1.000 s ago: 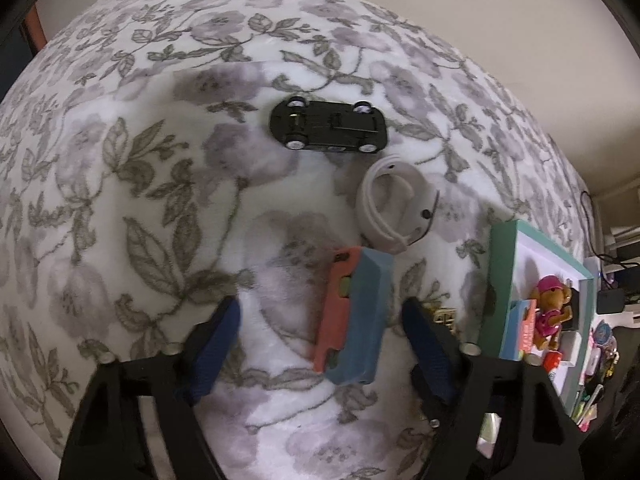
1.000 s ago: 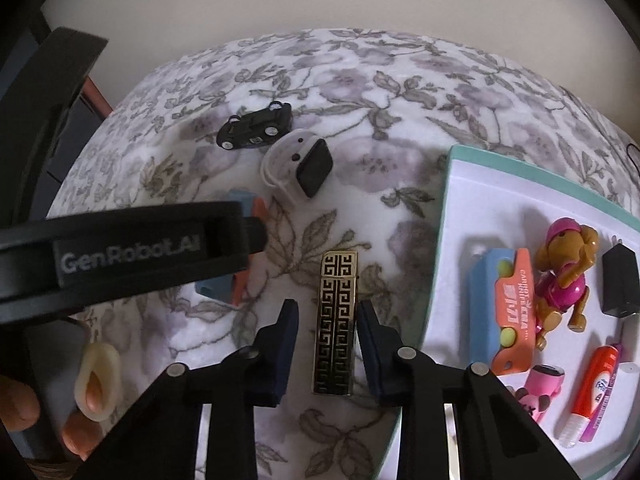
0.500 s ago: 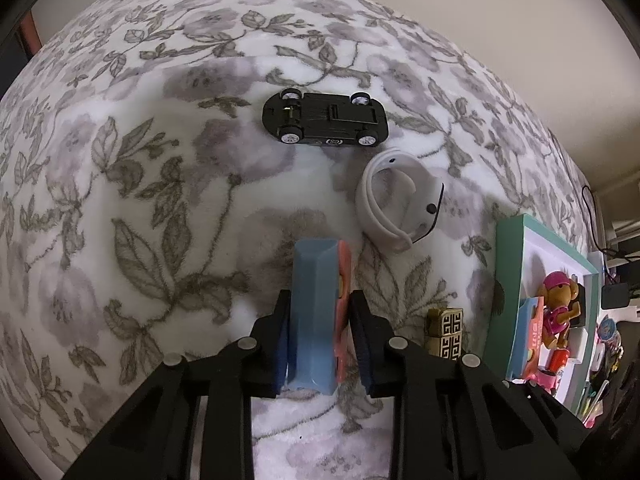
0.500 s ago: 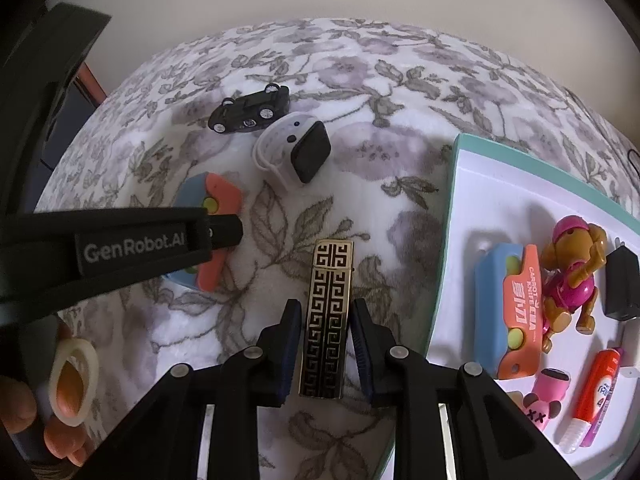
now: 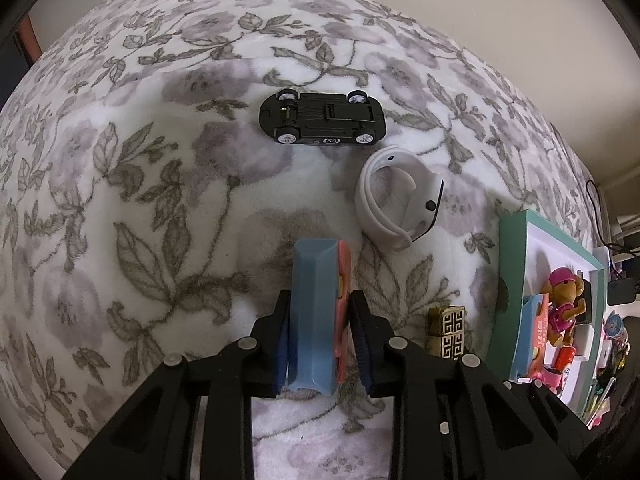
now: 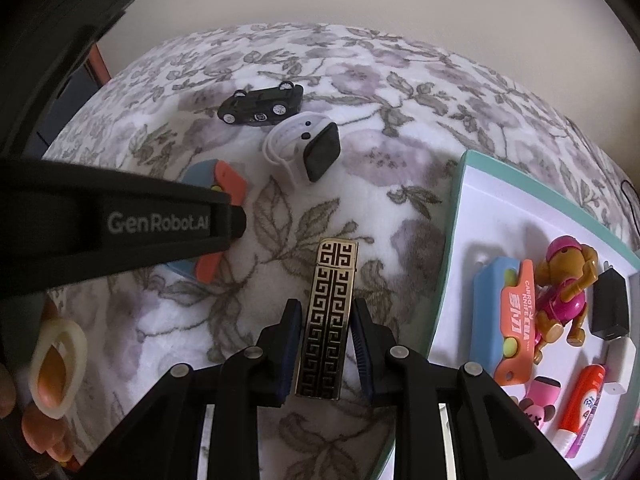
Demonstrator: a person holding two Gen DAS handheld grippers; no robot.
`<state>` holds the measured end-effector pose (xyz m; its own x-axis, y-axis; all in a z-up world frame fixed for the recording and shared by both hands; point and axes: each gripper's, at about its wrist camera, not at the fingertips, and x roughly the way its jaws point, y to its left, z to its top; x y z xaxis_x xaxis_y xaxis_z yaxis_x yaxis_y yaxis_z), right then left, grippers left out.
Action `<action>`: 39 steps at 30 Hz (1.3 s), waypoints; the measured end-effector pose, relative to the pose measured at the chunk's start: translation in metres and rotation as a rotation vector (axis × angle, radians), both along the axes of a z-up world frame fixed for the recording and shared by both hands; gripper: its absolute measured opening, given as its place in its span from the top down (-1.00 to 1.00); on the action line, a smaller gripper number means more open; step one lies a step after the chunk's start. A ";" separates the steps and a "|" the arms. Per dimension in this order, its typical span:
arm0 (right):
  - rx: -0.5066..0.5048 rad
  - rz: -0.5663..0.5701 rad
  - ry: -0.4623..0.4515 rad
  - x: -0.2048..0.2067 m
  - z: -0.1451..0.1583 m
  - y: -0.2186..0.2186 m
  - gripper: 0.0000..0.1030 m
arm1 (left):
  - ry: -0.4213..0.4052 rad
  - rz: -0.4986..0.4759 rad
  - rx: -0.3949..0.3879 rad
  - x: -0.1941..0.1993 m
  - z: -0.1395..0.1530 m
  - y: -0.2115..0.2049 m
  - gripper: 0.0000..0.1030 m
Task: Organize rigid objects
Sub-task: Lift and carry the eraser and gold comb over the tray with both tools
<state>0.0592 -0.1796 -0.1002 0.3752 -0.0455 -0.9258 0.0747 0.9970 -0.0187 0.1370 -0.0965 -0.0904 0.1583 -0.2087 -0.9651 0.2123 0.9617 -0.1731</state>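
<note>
Left tool [image 5: 320, 344]: clenched on a blue-and-orange case [image 5: 318, 312] stood on edge on the floral blanket [image 5: 120, 200]; both pads press its flat sides, and its near end is hidden between the fingers. Right tool [image 6: 325, 344]: its pads grip the long edges of a black-and-gold patterned lighter [image 6: 328, 316] lying flat near the blanket's right edge. In the left wrist view only the lighter's top shows, the rest cut off by the tool's frame.

Toward the blanket's far edge lies an overturned black toy car [image 5: 322, 119], and just beside it a white smartwatch [image 5: 400, 200] with its strap looped.

At the right edge sits a teal-rimmed tray [image 6: 456, 208], cut off by the frame. It holds a second blue-and-orange case [image 6: 500, 320], a dog figure [image 6: 564, 284], a black adapter [image 6: 610, 308] and a red-capped tube [image 6: 580, 404]; smaller items are hard to identify.

A person's fingers [image 6: 40, 424] with a pale ring-shaped object show blurred at lower left, partly behind the left tool's arm.
</note>
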 end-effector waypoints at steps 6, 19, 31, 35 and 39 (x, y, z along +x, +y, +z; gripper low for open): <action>-0.010 0.022 -0.008 -0.005 0.002 0.001 0.49 | -0.001 0.001 0.009 0.001 0.000 -0.002 0.45; 0.097 -0.031 -0.033 -0.009 0.010 -0.016 0.57 | -0.020 0.013 0.012 0.001 0.009 0.002 0.59; 0.192 -0.087 -0.190 -0.018 0.066 -0.035 0.57 | -0.140 0.028 -0.057 -0.003 0.061 0.010 0.59; 0.189 -0.120 -0.251 -0.026 0.091 -0.046 0.57 | -0.203 0.025 -0.100 -0.010 0.089 0.009 0.59; 0.160 -0.159 -0.281 -0.035 0.109 -0.058 0.57 | -0.240 0.003 -0.128 -0.016 0.106 -0.001 0.59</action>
